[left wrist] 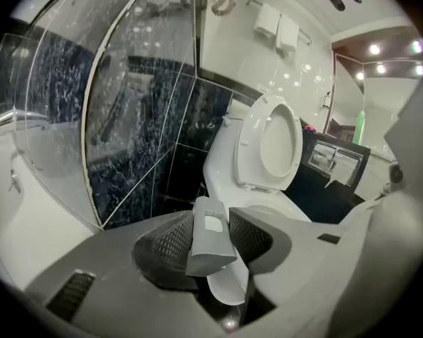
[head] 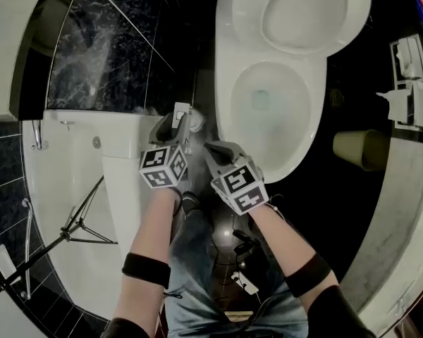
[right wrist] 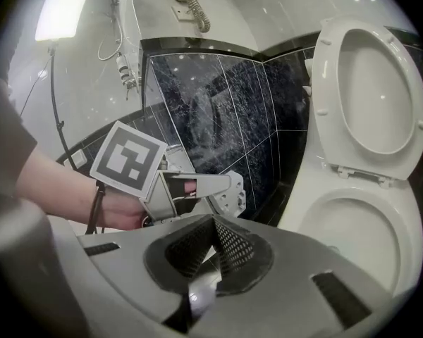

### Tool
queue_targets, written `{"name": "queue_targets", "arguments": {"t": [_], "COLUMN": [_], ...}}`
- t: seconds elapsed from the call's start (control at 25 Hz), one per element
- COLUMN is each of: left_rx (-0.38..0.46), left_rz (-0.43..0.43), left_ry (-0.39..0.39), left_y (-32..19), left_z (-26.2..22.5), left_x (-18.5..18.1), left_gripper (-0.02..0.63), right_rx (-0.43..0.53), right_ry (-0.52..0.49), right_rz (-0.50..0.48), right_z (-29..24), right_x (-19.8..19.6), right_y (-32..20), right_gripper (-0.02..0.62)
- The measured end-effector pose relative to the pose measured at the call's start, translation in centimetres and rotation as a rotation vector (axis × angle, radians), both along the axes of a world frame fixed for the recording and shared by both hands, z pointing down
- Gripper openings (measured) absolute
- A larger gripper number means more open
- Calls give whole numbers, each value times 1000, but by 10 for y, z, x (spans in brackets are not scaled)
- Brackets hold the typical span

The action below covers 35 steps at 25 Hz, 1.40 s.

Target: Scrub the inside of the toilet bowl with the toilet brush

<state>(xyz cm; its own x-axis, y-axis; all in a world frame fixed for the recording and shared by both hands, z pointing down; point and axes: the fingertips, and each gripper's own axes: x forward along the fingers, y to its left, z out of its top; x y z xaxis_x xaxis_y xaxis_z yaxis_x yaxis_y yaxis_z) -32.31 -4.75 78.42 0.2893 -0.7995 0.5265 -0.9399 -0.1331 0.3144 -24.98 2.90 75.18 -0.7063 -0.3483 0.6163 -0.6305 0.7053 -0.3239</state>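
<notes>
Head view, from the left: I see a white bathtub (head: 63,160) with a glass screen (head: 106,55) standing on its rim against the dark tiled wall. Just right of the tub, the left gripper (head: 181,122) hangs over the dark floor. In the left gripper view its fingers (left wrist: 170,241) are part-way apart and pressed on either side of a grey flat-sided toilet brush handle (left wrist: 210,234), which stands tilted between them. A white rounded part (left wrist: 225,291) shows beneath the handle. I cannot make out any bristles.

Close beside it on the right is the right gripper (head: 210,146). In its own view the finger tips meet in a narrow V with nothing between them.

The brush is outside the toilet bowl (head: 307,146), which sits just right of both grippers with its seat and lid (head: 303,13) raised. Pale bluish water lies at the bottom of the bowl. Further right are a beige bin (head: 359,148) and a toilet roll holder (head: 409,83).
</notes>
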Motion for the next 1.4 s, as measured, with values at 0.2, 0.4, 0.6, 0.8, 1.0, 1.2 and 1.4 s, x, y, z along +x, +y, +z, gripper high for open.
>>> {"name": "queue_targets", "arguments": {"t": [0.2, 0.4, 0.6, 0.8, 1.0, 1.2, 1.4], "left_rx": [-11, -19, -21, -41, -71, -80, -83], "left_rz": [-6, -8, -29, -51, -55, -53, -43], "left_ry": [2, 10, 16, 19, 7, -6, -24], "left_y": [0, -1, -1, 2, 9, 7, 5], "left_z": [28, 50, 65, 85, 102, 108, 112], "left_x": [-1, 0, -2, -5, -6, -6, -3], "left_gripper": [169, 169, 169, 169, 169, 169, 171], "right_rx": [1, 0, -4, -4, -6, -3, 2], "right_ry": [2, 5, 2, 2, 3, 6, 6], "right_rz": [9, 7, -2, 3, 7, 10, 12], "right_z": [19, 33, 41, 49, 55, 57, 56], "right_x": [3, 6, 5, 4, 5, 8, 9], "right_y": [-3, -3, 3, 2, 1, -2, -4], "right_gripper": [2, 2, 2, 2, 2, 2, 2]}}
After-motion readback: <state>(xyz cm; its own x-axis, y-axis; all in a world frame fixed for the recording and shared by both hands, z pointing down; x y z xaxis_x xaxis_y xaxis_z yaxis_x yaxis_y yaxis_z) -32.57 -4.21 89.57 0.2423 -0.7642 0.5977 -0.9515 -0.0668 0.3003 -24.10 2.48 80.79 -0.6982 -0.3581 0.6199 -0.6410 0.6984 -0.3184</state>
